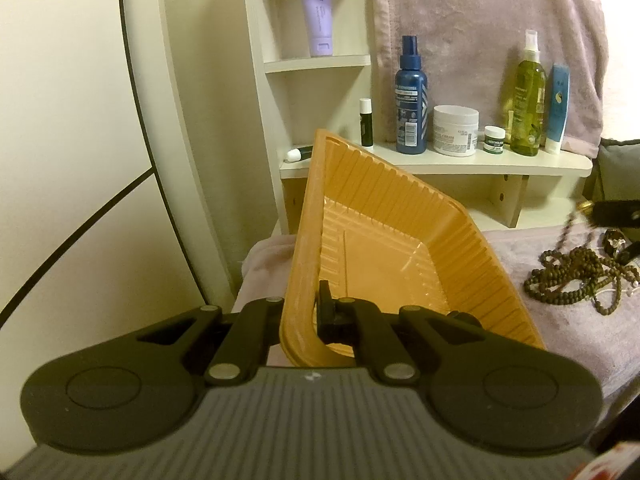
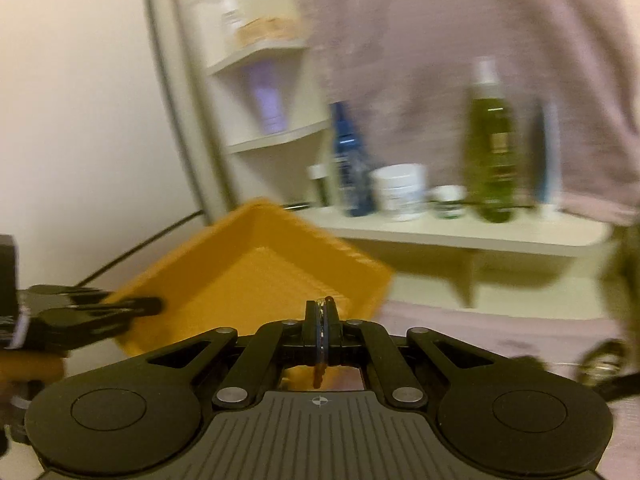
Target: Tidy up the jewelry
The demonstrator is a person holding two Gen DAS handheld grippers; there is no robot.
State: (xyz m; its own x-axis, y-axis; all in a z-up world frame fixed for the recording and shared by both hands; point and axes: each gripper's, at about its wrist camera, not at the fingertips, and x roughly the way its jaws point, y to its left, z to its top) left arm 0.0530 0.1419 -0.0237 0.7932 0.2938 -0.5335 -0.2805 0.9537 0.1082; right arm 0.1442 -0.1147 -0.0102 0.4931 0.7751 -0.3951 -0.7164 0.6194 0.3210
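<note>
Left gripper (image 1: 304, 312): your claw is clamped on the rim of the orange tray (image 1: 384, 248), tilting it up off the pink cloth (image 1: 560, 328).
Tray: empty inside, ribbed walls, in front of the toiletry shelf (image 1: 440, 168).
Right gripper (image 2: 323, 320): your claw is pinched tight on a thin beaded strand (image 2: 320, 374) that dangles under the fingers, just short of the tray's near edge.
Jewelry pile (image 1: 576, 280): dark bead necklaces heaped on the cloth, right of the tray.

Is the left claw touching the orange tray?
Touching. The left wrist view shows the left claw clamped on the orange tray at its near rim, one finger on each side.
</note>
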